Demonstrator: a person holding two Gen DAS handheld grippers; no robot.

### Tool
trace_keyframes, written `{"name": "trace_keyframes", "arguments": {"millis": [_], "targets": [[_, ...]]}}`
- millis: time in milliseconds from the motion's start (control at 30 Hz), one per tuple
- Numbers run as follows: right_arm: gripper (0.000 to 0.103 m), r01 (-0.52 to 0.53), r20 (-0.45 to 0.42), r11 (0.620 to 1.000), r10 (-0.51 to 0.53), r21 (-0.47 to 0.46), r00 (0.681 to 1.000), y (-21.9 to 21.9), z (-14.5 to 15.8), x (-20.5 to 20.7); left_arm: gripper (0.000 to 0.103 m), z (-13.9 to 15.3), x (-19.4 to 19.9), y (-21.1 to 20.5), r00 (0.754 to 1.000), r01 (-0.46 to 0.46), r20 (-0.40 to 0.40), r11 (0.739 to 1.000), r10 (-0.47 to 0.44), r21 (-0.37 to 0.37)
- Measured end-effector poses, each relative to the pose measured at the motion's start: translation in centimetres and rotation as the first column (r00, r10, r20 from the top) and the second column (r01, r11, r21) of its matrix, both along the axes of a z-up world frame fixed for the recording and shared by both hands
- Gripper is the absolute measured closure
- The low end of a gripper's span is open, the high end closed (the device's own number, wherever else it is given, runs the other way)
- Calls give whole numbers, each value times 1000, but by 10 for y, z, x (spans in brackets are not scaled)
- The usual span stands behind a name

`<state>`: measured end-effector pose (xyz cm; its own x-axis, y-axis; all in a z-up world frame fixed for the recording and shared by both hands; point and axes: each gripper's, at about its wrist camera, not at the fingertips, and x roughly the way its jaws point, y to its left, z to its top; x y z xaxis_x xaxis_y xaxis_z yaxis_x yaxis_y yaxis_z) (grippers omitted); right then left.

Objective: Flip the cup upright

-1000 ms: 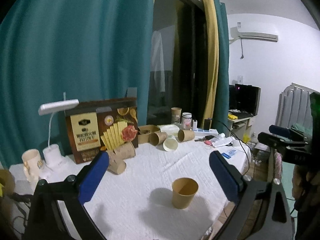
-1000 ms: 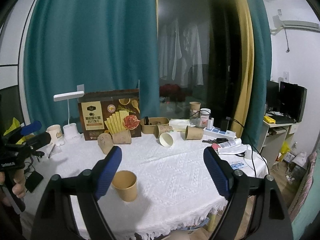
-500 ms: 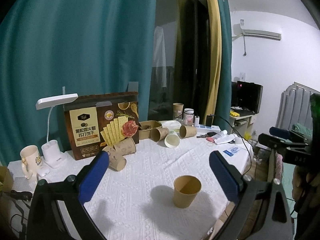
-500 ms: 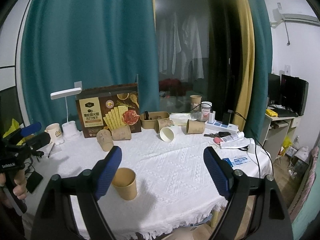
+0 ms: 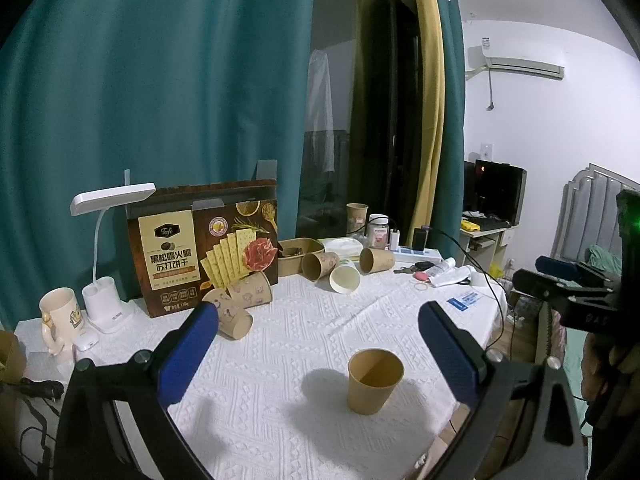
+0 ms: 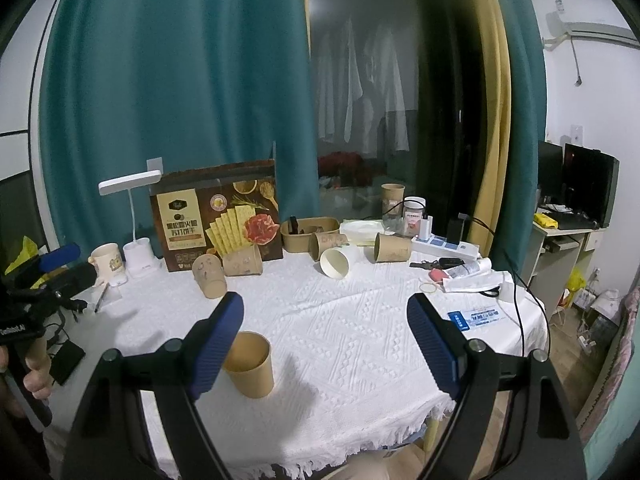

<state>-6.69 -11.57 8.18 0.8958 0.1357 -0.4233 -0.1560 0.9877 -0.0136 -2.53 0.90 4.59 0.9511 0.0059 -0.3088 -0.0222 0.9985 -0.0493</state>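
A plain brown paper cup (image 5: 374,382) stands upright, mouth up, on the white tablecloth (image 5: 280,360) near the front edge. It also shows in the right wrist view (image 6: 250,364), partly behind my right gripper's left finger. My left gripper (image 5: 318,356) is open and empty, raised above the table, the cup below between its fingers. My right gripper (image 6: 326,344) is open and empty, held back from the table edge. Each gripper shows at the other view's border, the right one (image 5: 568,288) and the left one (image 6: 52,272).
Several paper cups lie on their sides at the back (image 5: 320,265) (image 5: 378,259) (image 5: 345,276) (image 5: 234,312). A cracker box (image 5: 204,248), a white desk lamp (image 5: 104,248), a mug (image 5: 58,316), a power strip (image 6: 448,246) and cables stand around them. The table edge (image 6: 320,456) is close in front.
Both grippers have drawn back and up from the table, so the cup and the table sit lower in view. The cup has not moved. Both stay open.
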Motion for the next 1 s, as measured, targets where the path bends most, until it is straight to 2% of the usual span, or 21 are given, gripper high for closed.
{"name": "trace_keyframes", "arguments": {"millis": [1000], "targets": [[21, -6, -14, 1000, 6, 1, 1000, 1, -6, 3, 3, 0, -4, -8, 1000, 6, 10, 1000, -7, 8]]}}
